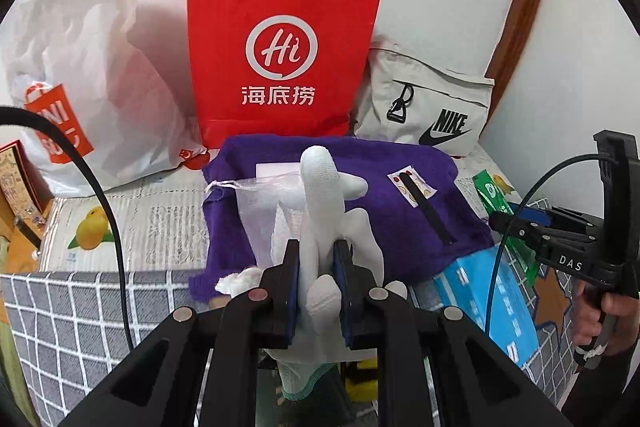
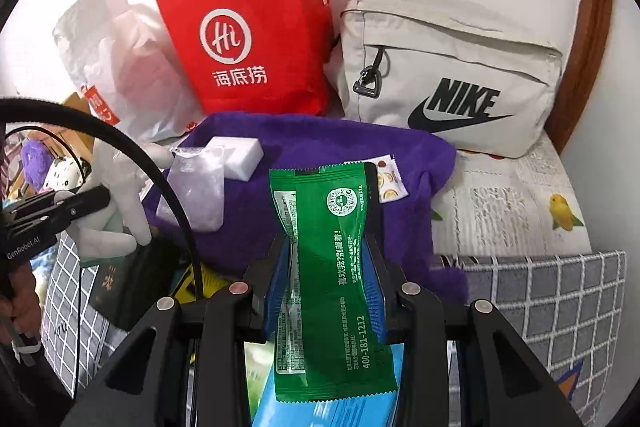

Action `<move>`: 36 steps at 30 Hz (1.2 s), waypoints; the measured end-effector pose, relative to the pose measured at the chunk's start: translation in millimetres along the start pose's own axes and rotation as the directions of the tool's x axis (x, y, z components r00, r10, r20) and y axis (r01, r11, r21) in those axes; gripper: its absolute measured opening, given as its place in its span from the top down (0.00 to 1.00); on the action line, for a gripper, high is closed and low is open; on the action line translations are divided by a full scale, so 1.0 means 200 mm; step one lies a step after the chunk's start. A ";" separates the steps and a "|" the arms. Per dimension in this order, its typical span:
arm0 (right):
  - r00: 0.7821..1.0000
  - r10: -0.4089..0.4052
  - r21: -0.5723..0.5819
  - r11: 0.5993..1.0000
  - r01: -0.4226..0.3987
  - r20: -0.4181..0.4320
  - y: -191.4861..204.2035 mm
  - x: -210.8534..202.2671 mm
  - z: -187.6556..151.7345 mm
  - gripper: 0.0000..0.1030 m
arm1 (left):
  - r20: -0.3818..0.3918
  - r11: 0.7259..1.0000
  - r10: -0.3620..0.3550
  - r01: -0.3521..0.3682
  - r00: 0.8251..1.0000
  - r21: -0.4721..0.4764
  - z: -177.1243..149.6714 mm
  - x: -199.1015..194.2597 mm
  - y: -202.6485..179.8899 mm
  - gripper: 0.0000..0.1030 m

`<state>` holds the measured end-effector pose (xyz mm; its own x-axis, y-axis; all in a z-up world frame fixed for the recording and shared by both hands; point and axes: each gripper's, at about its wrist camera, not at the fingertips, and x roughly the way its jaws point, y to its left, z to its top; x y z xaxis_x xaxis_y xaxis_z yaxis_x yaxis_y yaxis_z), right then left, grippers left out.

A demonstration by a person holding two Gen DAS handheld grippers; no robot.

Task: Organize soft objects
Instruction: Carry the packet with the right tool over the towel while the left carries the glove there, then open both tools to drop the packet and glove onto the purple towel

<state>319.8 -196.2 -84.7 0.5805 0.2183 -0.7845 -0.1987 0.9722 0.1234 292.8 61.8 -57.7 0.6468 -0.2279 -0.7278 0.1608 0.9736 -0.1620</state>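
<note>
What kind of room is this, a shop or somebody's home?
Probably a home, perhaps a bedroom corner: a red shopping bag and a Nike pouch lean against the wall, and a purple towel lies on fruit-printed cloth.

This is a home bedroom. A bed with a fruit-print sheet (image 2: 516, 203) and grey checked blanket (image 1: 80, 311) carries shopping bags (a red paper bag (image 1: 280, 47) among them) against a white wall.

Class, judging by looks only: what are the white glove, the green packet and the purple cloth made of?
Glove: knitted fabric, matte; a fine weave pattern shows, held limp in the left gripper.
Packet: probably plastic film, glossy; crimped serrated ends, pinched in the right gripper.
Cloth: fuzzy textile, perhaps fleece or terry; matte nap.
</note>
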 end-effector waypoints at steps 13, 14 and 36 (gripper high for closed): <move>0.997 0.029 -0.001 1.000 -0.029 -0.074 -0.11 0.30 0.17 0.65 | -0.057 1.000 0.005 -0.004 0.998 0.014 0.17 0.27 0.00 0.85; 0.996 0.035 -0.002 0.999 -0.035 -0.084 -0.11 0.31 0.18 0.65 | -0.061 1.000 0.000 0.001 0.998 0.014 0.17 0.29 0.00 0.85; 0.959 0.053 -0.093 0.992 -0.082 -0.278 -0.05 0.72 0.26 0.57 | -0.110 1.000 0.005 -0.004 0.994 0.015 0.21 0.43 0.05 0.85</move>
<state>447.4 -169.1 -167.2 0.3269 0.2372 -0.9148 -0.3182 0.9391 0.1298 381.8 50.9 -94.1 0.5619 -0.2202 -0.7974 0.1694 0.9741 -0.1496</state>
